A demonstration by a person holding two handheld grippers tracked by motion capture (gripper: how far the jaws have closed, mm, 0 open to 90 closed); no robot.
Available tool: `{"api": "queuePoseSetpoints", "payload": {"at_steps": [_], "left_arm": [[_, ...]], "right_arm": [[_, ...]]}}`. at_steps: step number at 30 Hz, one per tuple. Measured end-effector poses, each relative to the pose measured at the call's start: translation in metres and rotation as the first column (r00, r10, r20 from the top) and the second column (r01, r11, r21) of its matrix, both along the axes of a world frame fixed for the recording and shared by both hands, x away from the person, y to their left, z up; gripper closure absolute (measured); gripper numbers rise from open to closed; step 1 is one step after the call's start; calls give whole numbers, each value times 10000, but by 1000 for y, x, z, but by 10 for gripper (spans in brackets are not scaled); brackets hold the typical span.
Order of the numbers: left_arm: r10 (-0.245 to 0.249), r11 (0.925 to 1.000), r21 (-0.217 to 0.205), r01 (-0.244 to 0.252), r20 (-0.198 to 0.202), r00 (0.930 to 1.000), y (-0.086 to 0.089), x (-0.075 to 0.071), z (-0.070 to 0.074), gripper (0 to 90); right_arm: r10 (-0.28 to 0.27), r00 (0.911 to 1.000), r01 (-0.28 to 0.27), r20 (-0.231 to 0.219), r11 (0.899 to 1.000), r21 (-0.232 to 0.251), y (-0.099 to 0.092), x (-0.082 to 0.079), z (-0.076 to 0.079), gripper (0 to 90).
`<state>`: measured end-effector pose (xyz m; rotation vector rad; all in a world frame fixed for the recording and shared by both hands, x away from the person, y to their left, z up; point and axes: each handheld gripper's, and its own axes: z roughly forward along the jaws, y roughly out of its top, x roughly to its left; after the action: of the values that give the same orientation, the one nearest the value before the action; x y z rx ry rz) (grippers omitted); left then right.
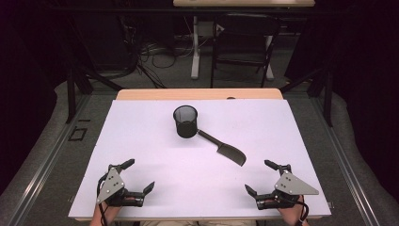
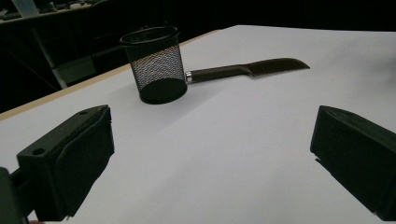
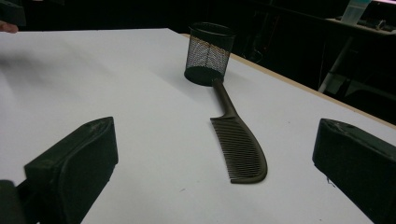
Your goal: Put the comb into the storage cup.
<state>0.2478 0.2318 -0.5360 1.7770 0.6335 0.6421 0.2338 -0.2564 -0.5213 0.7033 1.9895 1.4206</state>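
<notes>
A black mesh cup point(image 1: 185, 121) stands upright at the middle of the white table sheet point(image 1: 141, 141). A dark comb point(image 1: 226, 148) lies flat to its right, its handle end touching the cup's base. In the left gripper view the cup point(image 2: 156, 63) and comb point(image 2: 247, 70) lie ahead; in the right gripper view the comb point(image 3: 238, 140) points toward the cup point(image 3: 208, 53). My left gripper point(image 1: 139, 175) rests near the front left edge, open and empty. My right gripper point(image 1: 259, 176) sits near the front right edge, open and empty, the comb's toothed end a short way ahead.
The wooden table edge point(image 1: 197, 93) shows beyond the sheet. Past it stand a dark chair point(image 1: 242, 44) and a white table leg point(image 1: 195, 47) among floor cables. Bare sheet lies between the grippers and around the cup.
</notes>
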Motion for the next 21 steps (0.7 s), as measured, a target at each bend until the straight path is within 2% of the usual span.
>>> {"api": "queuePoseSetpoints", "payload": {"at_steps": [9,11,19,21], "left_arm": [[-28,10000,70,28,-52,10000,0,0,0,0],[-8,10000,40,8,-54,10000,0,1,-1,0],[-11,10000,79,12,-98,10000,0,2,-2,0],[3,10000,63,-2,-84,10000,1,2,-2,0]], "right_arm": [[-59,9999,58,-117,9999,-94,4,5,0,0],[-98,9999,96,-101,9997,-232,6,9,0,0],[-300,9992,294,-276,9993,-234,10,22,0,0],[-419,9985,405,-353,9984,-388,12,28,-1,0]]}}
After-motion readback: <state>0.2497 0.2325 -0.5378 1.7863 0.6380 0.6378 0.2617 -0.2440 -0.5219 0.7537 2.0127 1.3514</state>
